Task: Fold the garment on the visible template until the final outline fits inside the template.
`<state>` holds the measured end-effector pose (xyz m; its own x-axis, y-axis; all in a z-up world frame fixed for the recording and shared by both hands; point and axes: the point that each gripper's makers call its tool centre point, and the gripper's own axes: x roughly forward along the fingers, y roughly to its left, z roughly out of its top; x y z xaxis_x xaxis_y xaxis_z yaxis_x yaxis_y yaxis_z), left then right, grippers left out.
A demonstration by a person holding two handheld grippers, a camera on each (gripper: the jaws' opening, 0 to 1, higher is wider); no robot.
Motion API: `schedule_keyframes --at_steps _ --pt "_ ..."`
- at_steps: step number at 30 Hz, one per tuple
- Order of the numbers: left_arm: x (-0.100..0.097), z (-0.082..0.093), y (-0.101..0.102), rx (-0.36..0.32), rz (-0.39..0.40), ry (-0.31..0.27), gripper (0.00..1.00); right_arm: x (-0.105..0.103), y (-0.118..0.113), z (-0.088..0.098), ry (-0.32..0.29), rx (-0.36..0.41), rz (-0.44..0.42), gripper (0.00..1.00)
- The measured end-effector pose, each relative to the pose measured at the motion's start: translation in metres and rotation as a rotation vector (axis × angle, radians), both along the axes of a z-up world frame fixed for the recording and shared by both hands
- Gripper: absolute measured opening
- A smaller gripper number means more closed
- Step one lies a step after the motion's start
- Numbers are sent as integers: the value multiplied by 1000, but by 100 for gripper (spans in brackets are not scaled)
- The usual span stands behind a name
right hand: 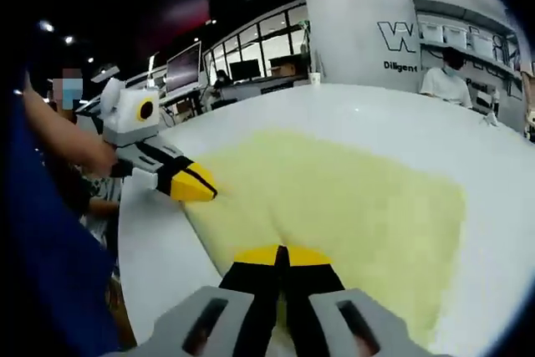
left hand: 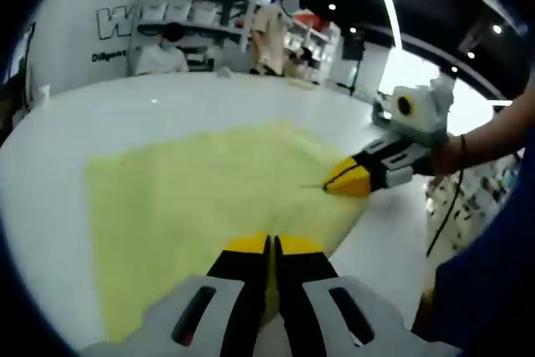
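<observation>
In the left gripper view we are seeing the garment [left hand: 209,206] lying flat on the table [left hand: 125,106], spreading across the middle of the frame. The left gripper [left hand: 272,248] is rising from the bottom centre, its tips resting over the garment's near edge. The right gripper [left hand: 347,180] is reaching in from the right, touching the garment's right edge. Shelves [left hand: 209,6] are standing behind the table at upper left.

In the right gripper view the right gripper [right hand: 282,257] is sitting at bottom centre on the garment [right hand: 351,206], the left gripper [right hand: 196,183] coming in at its left edge.
</observation>
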<state>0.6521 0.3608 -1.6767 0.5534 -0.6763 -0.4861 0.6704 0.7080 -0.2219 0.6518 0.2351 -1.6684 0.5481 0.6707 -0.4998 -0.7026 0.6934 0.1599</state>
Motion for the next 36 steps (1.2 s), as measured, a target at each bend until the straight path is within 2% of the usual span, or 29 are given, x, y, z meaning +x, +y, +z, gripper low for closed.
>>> schedule_keyframes --at_steps 2,3,4,10,15,18,20,22,23,25,27,28,29,31,32,33,35,36 --pt "-3 -1 16 -1 30 2 0 -4 -21 1 -6 4 -28 0" --pt "-4 -2 21 -5 42 6 0 -4 -28 -4 13 -4 -42 0" --pt "-4 -1 23 -10 46 7 0 -7 -36 -2 1 4 -39 0" --pt "-13 -2 54 -30 105 10 0 -8 -68 -8 30 42 -103 0" --pt "-12 -3 78 -24 168 23 0 -11 -85 -10 53 58 -140 0" --pt "-14 -2 87 -6 196 28 0 -14 -90 -10 55 31 -146 0" --pt "-14 -2 103 17 254 42 0 -15 -100 -10 81 9 -196 0" --pt "-15 -5 119 11 297 69 0 -15 -111 -4 87 57 -250 0" --pt "-16 -3 125 9 309 63 0 -17 -112 2 85 80 -278 2" --pt "-16 8 128 -4 332 40 6 -19 -115 11 62 91 -285 10" --pt "-16 17 136 -18 353 19 18 -19 -116 22 22 94 -283 20" --pt "-16 30 138 -33 371 -13 23 -19 -119 29 0 102 -289 25" --pt "-17 36 138 -43 376 -21 29 -21 -117 35 -13 102 -290 31" --pt "-18 42 139 -69 376 -14 35 -23 -114 43 -34 104 -295 48" --pt "-22 59 132 -95 366 -27 40 -23 -111 49 -52 110 -300 55" --pt "-22 63 129 -104 363 -34 47 -23 -110 53 -64 120 -303 64" --pt "-24 80 113 -141 349 -59 67 -23 -104 59 -81 146 -307 73" --pt "-23 79 111 -145 347 -63 78 -22 -102 61 -85 160 -311 78"
